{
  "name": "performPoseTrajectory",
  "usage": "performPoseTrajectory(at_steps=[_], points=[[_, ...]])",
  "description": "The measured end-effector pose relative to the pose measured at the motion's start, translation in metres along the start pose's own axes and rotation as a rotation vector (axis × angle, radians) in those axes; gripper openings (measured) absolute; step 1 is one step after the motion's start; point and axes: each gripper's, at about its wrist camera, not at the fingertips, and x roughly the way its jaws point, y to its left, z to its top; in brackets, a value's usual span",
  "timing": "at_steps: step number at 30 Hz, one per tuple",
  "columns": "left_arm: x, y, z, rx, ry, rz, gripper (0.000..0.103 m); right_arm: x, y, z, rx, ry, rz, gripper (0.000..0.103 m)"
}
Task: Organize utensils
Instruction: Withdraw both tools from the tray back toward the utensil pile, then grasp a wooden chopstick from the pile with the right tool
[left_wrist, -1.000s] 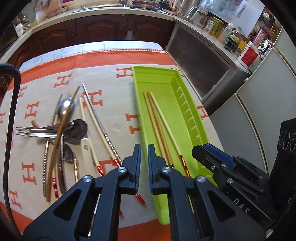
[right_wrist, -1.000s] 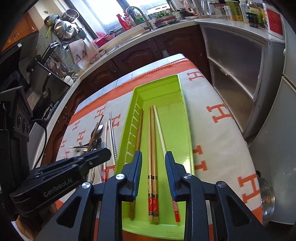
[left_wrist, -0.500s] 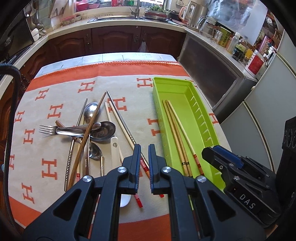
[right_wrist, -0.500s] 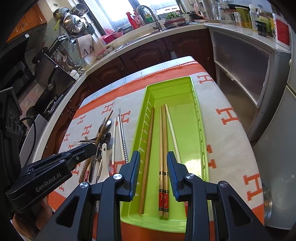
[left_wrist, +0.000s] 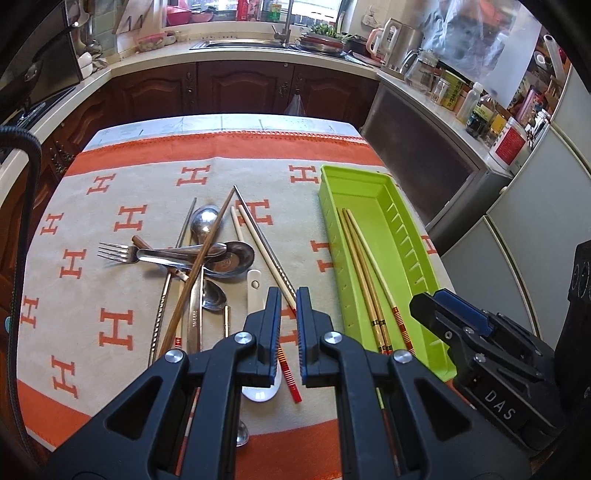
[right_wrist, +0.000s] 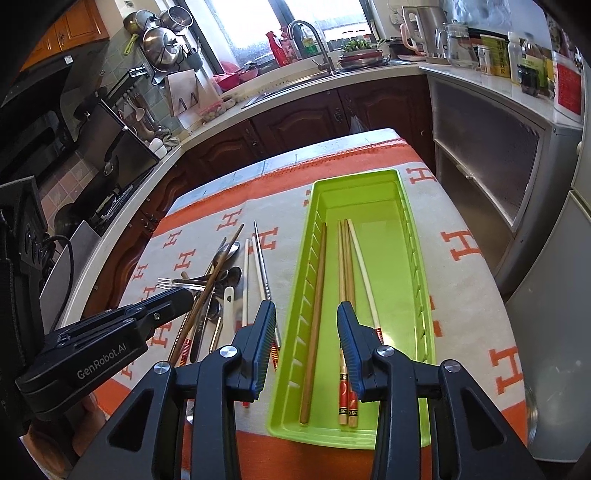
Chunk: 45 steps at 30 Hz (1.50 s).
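A green tray (left_wrist: 417, 258) (right_wrist: 413, 236) lies on the right of the cloth-covered table and holds several chopsticks (left_wrist: 364, 280) (right_wrist: 345, 266), one of them dark brown (right_wrist: 314, 306). A pile of utensils lies left of it: a fork (left_wrist: 118, 253), spoons (left_wrist: 229, 256), a brown chopstick (left_wrist: 201, 264), pale chopsticks (left_wrist: 258, 240) and a white spoon (left_wrist: 255, 291). The pile also shows in the right wrist view (right_wrist: 218, 280). My left gripper (left_wrist: 287, 325) hovers above the pale chopsticks, jaws nearly closed and empty. My right gripper (right_wrist: 306, 339) is open and empty above the tray's near end.
The table carries an orange and beige cloth (left_wrist: 129, 192) with H marks. Dark cabinets and a counter with a sink (left_wrist: 240, 44) run behind. Grey cabinets (left_wrist: 535, 221) stand close on the right. The right gripper's body (left_wrist: 491, 354) sits beside the tray.
Both grippers have pulled back and up from the table, so more of it shows. The right gripper's jaws have opened wider. The left gripper's jaws stay nearly closed.
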Motion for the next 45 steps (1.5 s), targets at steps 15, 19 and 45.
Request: performPoseTrajectory(at_steps=[15,19,45], points=[[-0.01,0.05,-0.014,-0.044,0.031,0.037,0.006,-0.003,0.051,-0.003,-0.052,-0.008,0.02,0.035],[-0.005,0.074,-0.017,-0.085,0.051,0.059,0.006,0.004,0.065,-0.004,-0.072,0.006,0.021,0.035],[0.037,0.188,-0.033,-0.172,0.167,-0.005,0.006,0.131,0.141,-0.005,-0.141,0.209,0.061,0.033]])
